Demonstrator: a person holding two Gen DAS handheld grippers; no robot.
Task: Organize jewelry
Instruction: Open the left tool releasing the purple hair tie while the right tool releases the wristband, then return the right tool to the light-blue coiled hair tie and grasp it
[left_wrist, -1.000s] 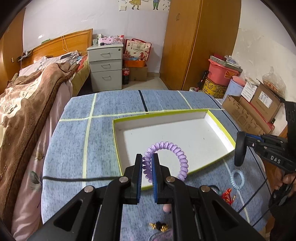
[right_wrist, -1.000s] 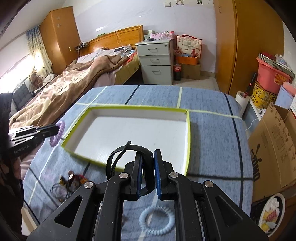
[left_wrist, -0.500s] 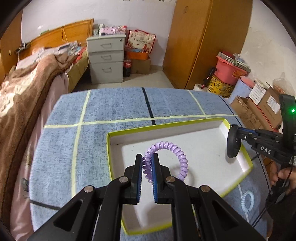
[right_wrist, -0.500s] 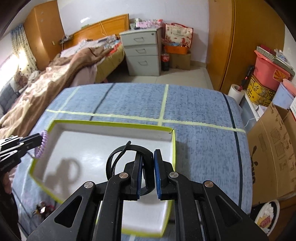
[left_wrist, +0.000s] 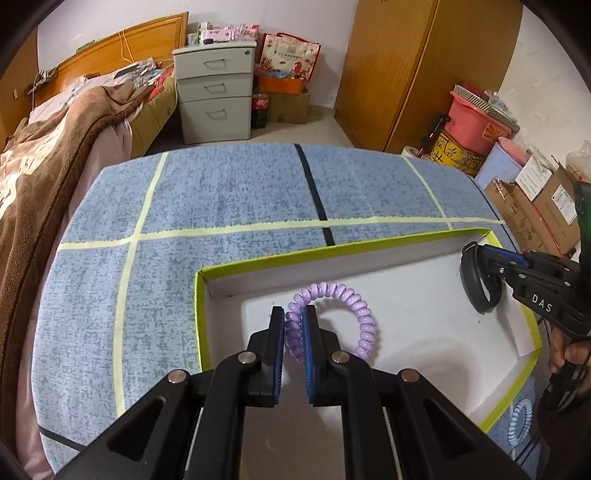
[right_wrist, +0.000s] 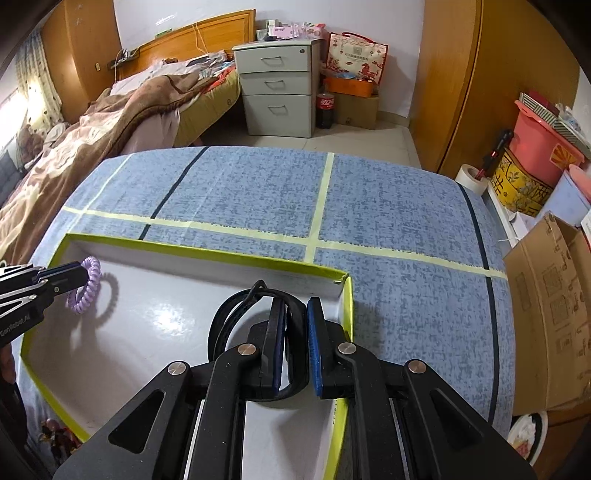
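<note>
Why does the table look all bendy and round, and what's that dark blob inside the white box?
Both wrist views use a fisheye lens, so the table edges curve. In the right wrist view, the blob is the shadow of the purple spiral hair tie held in the left claw, on the glossy tray floor, which also shows pale glare. In the left wrist view, a fainter shadow lies beside it.

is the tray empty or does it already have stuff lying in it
Empty. The tray's white floor shows bare; the purple coil and black band hang gripped above it.
</note>
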